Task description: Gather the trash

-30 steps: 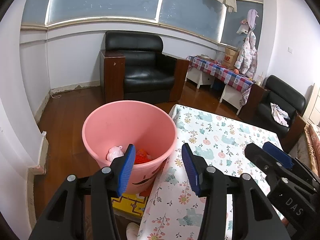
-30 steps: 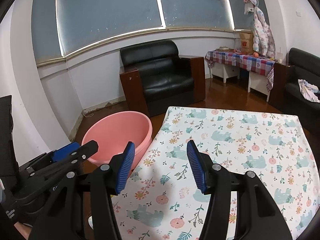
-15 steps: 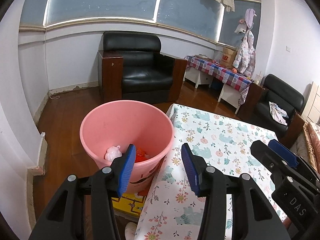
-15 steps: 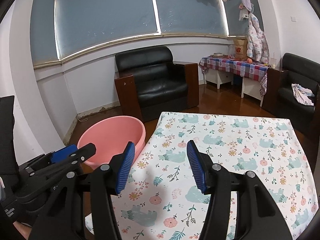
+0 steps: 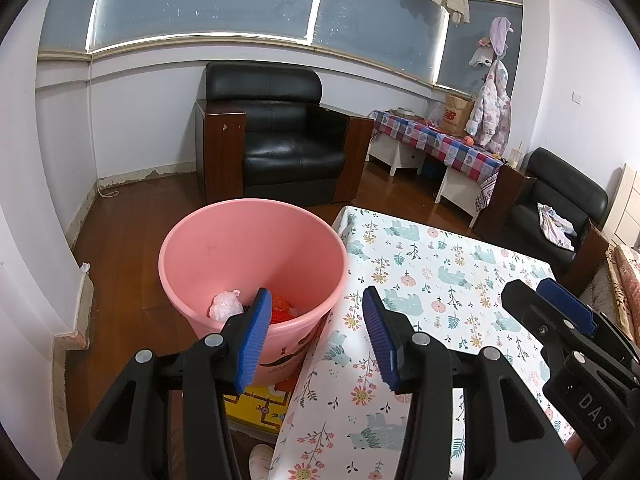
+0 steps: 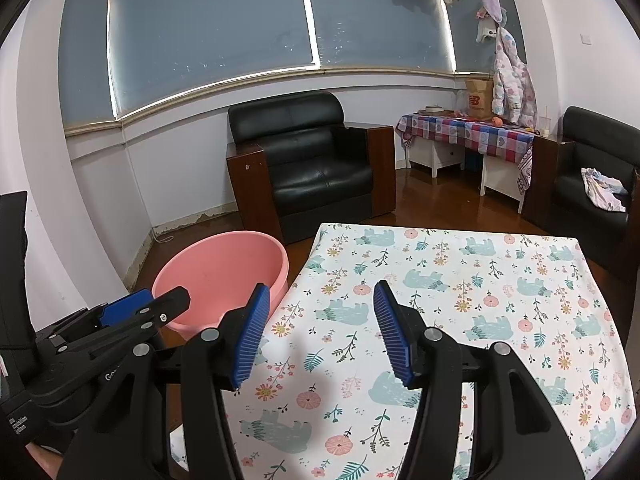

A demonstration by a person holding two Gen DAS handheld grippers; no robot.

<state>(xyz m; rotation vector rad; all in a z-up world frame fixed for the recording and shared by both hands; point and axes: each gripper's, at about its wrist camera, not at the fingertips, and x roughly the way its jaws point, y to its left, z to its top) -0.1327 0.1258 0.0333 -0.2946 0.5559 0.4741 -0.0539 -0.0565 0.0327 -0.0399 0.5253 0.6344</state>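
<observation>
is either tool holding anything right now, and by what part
Nothing is held. The left tool and right tool both stand open with empty gaps.

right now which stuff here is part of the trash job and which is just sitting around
Part of the job:
- pink bin
- white crumpled trash and orange trash inside it
- left claw and right claw, both open and empty

Just lying about:
- black armchair
- checked side table
- hanging jacket
- floral tablecloth
</observation>
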